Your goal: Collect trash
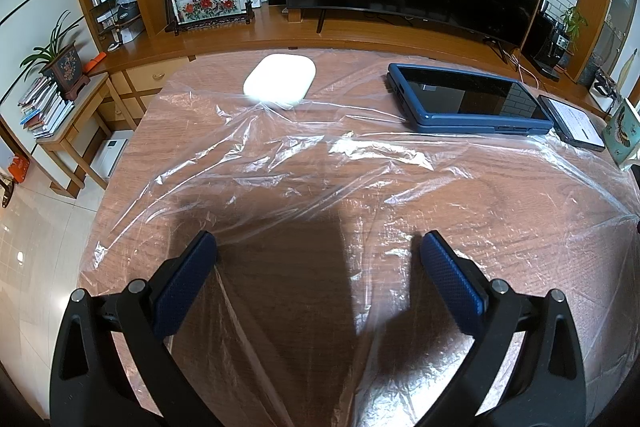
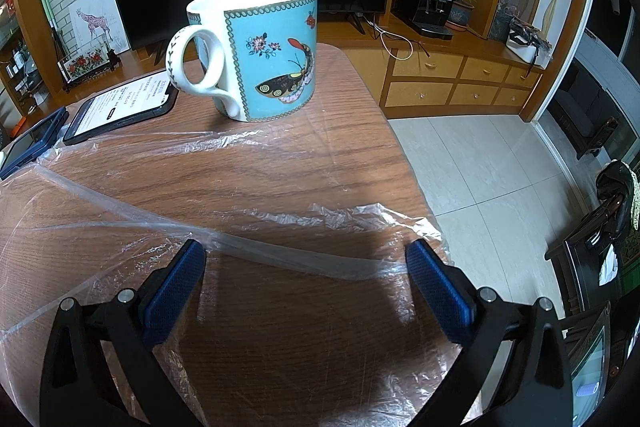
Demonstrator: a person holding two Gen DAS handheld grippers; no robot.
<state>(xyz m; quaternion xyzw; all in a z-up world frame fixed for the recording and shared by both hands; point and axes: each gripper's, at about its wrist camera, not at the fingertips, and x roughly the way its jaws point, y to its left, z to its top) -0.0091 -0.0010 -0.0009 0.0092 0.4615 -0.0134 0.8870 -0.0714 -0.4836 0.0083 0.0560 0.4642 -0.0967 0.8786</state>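
While clear plastic film (image 1: 304, 163) drapes the table (image 2: 280, 163), both hand-held grippers (left (image 1: 318, 251), right (image 2: 306, 259)) gape wide, empty.

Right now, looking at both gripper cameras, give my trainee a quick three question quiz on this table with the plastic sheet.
1. True or false: the left gripper is shut on the plastic sheet.
2. Which item is nearest the mug? A) white case B) phone C) blue tablet
3. Fill in: the right gripper hovers over the sheet with its jaws ____.

Key: 1 false, both jaws stand apart with nothing between them. 2 B. 3 open.
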